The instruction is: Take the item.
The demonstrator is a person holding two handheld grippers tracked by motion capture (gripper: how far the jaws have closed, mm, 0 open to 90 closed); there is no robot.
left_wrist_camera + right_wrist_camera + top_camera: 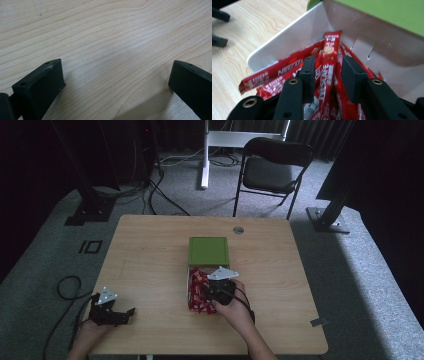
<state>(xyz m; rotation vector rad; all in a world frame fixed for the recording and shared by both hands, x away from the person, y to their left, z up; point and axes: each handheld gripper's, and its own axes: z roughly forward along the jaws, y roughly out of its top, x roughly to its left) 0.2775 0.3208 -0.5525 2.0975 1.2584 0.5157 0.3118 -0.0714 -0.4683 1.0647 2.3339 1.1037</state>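
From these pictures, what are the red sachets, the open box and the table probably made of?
Red sachets: likely plastic or foil film, glossy; the printed surface reflects light and creases.
Open box: seemingly thin cardboard, matte white inside, green lid, with die-cut tabs.
Table: wood or wood-look laminate, smooth, pale grain lines.

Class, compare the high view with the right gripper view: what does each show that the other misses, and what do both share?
High view alone: a folding chair behind the table, and the grey plate on the right claw.

Right gripper view alone: Nescafe lettering on a red sachet standing between the right claw's jaws.

Both: the white box of sachets, its green lid and the wooden table.
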